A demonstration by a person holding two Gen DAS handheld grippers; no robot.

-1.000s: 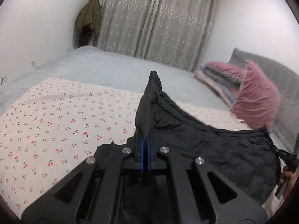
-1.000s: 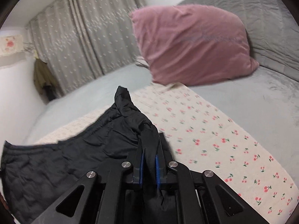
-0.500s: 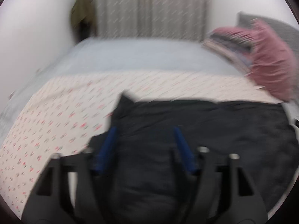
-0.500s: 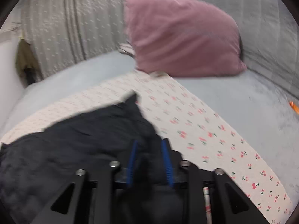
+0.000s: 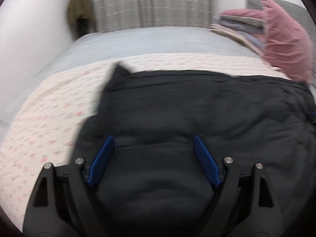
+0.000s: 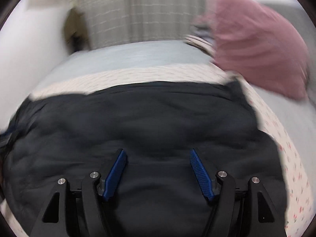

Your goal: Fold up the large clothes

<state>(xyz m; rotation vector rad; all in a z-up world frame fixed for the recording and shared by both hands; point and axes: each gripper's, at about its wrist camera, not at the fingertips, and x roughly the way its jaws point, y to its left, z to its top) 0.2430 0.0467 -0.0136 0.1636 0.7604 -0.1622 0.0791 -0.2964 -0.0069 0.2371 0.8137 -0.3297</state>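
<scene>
Two grippers are seen above one black quilted garment (image 5: 197,106), which is spread flat on a cherry-print sheet (image 5: 49,106) over a grey-blue bed (image 5: 138,39).

The left gripper (image 5: 153,141) is held with its jaws spread wide; they have just been opening, and nothing is pinched between the blue pads (image 5: 205,162). The garment is seen below and ahead of the jaws, filling the gap between them, but no cloth is pressed by either pad. Ahead of the jaws and to their left, a pointed corner of the garment (image 5: 118,69) is raised slightly off the sheet. To the right beyond the jaws, a pink pillow (image 5: 284,45) is propped beside a stack of folded textiles (image 5: 237,25).

The right gripper (image 6: 157,152) is likewise held with its jaws apart, somewhat less widely; they too have just been opening. Only the flat dark cloth (image 6: 138,122) is seen in the gap between the blue pads (image 6: 116,169), and it is gripped by neither. The far edge of the garment is laid straight across, well ahead of the jaws, with the sheet (image 6: 286,158) exposed to their right. The pink pillow (image 6: 256,45) is found ahead and to the right.

Both views are blurred, so fine folds cannot be told. Grey curtains (image 5: 154,4) are hung beyond the bed.
</scene>
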